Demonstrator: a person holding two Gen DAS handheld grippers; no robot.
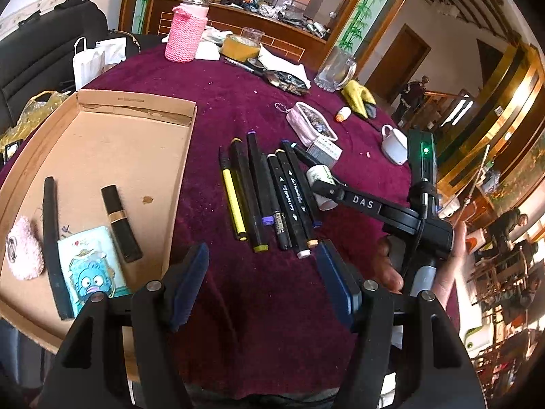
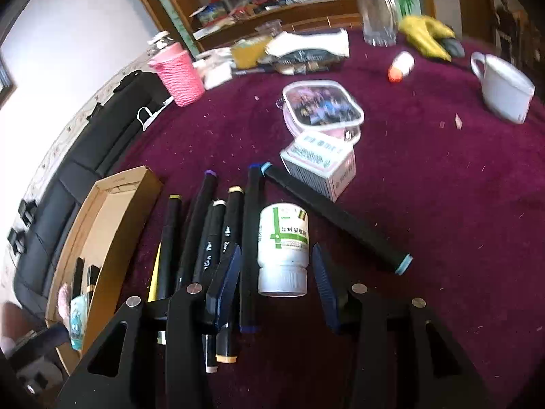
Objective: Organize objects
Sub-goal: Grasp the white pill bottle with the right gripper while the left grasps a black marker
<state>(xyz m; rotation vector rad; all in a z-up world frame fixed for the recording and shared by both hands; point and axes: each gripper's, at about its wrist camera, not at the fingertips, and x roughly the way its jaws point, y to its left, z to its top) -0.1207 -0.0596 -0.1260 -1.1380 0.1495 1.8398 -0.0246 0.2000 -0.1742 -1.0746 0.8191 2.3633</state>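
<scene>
Several black markers (image 1: 269,197) lie side by side on the purple cloth (image 1: 259,323), just ahead of my left gripper (image 1: 262,272). It hangs open with only cloth between its fingers. To its left, a cardboard tray (image 1: 136,156) holds a black lipstick (image 1: 121,221), a cartoon card (image 1: 90,266), a black strip (image 1: 51,238) and a pink fluffy thing (image 1: 24,252). My right gripper (image 2: 276,283) is open around a white medicine bottle (image 2: 282,248) that lies on its side. Small gaps show beside the bottle. A blue-capped marker (image 2: 250,238) also lies between the fingers.
A marker with light-blue caps (image 2: 333,218) lies slanted beside a small box (image 2: 320,167) and a pink pouch (image 2: 323,109). Farther back are a white cup (image 2: 504,92), a glass mug (image 2: 378,10), a yellow glove (image 2: 425,34) and a pink knitted bottle (image 1: 185,34).
</scene>
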